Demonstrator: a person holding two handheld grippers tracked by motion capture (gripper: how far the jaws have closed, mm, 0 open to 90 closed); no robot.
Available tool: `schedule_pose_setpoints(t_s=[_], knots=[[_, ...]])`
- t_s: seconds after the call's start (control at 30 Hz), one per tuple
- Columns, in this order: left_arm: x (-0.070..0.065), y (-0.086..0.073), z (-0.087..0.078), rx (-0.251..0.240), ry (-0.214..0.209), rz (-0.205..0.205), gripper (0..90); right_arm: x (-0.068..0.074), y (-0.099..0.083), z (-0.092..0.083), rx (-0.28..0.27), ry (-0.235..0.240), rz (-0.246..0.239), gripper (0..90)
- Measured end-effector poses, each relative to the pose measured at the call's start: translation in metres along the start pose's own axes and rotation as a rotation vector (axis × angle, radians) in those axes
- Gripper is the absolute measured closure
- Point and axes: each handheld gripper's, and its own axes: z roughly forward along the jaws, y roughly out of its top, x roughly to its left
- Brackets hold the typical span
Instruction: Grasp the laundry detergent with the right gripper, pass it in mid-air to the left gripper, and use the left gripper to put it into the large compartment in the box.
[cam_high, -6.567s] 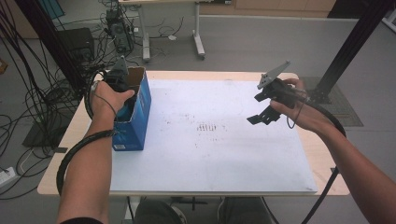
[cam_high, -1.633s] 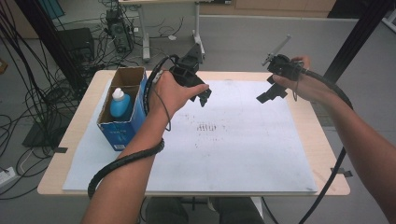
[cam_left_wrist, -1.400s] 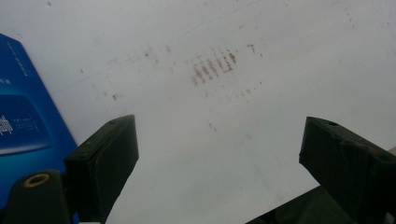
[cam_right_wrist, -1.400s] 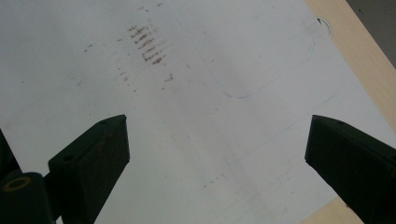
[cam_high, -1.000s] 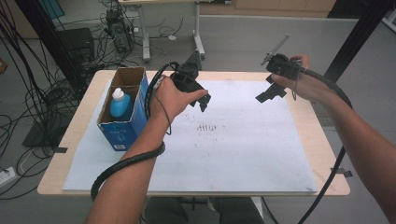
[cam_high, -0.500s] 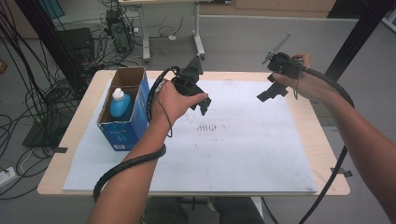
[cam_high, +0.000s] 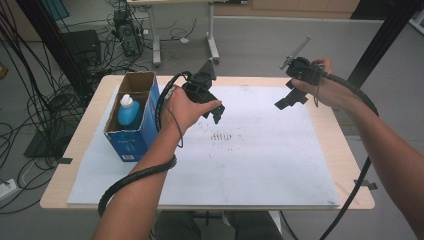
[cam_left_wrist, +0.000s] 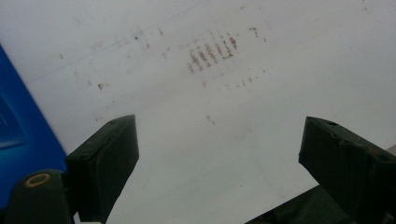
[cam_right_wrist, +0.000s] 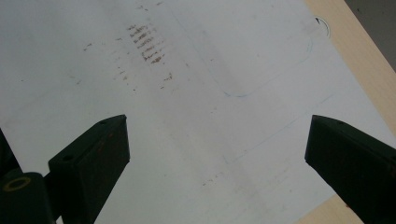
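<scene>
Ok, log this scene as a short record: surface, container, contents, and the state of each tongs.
surface: white sheet with rows of brown marks, on a light wooden table
container: open blue cardboard box at the sheet's left edge
contents: blue plastic bottle with white cap, upright in the box
left tongs: open, nothing between them, above the sheet beside the box
right tongs: open, nothing between them, above the sheet's far right

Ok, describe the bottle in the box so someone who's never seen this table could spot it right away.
Start at the white sheet covering the table, then go to its left edge, where an open blue cardboard box stands. Inside it is the bottle: light blue with a white cap, the only item in the box.
</scene>
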Motion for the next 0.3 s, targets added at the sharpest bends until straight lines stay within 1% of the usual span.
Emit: schedule_pose_setpoints(t_s=[0.27, 0.3], knots=[[0.0001, -0.0003, -0.0011, -0.003, 0.000, 0.002, 12.4, 0.0008, -0.0003, 0.0009, 0.004, 0.004, -0.002, 6.5], [0.0000, -0.0001, -0.0013, -0.002, 0.003, 0.007, 12.4, 0.0008, -0.0003, 0.0010, 0.002, 0.004, -0.004, 6.5]])
